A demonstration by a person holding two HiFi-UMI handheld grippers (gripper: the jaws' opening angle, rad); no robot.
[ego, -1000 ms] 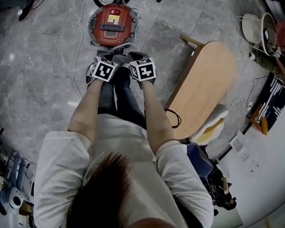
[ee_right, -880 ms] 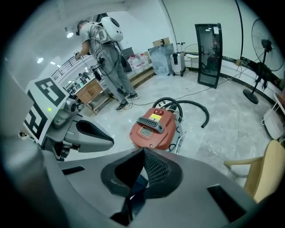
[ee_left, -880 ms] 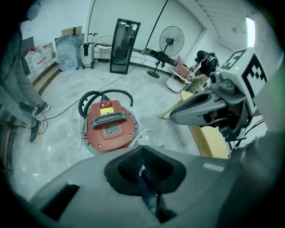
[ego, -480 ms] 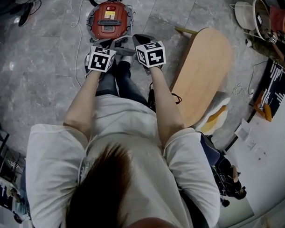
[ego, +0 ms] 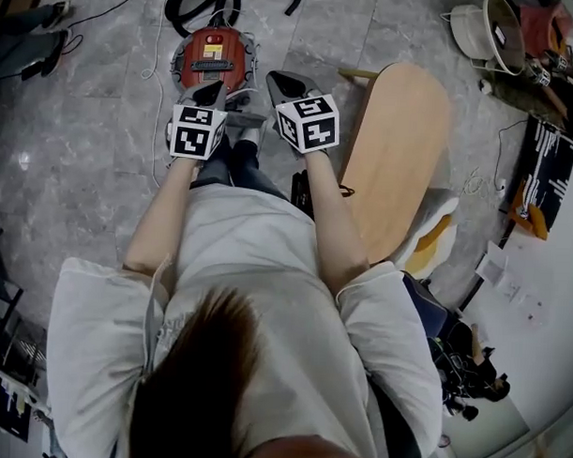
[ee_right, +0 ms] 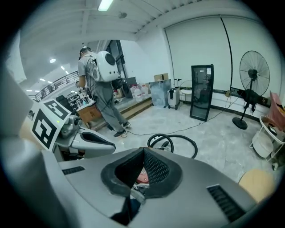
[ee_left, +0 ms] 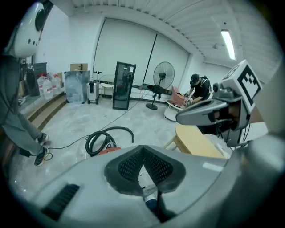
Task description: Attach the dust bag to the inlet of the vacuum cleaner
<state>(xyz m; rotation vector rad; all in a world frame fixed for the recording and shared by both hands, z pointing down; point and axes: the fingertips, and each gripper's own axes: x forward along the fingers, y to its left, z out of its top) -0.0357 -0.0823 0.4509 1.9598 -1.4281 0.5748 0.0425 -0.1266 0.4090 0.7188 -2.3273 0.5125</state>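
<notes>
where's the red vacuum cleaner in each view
Head view: red vacuum cleaner on the floor, top, left of centre.
Left gripper view: a red sliver left of centre, just below the hose coil.
Right gripper view: a small red patch, low centre.
Shared landmark: the coiled black hose behind it.

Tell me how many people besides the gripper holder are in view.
2. A standing person is by the steps. A bent-over person is beside the fan. Others may be hidden.
</notes>
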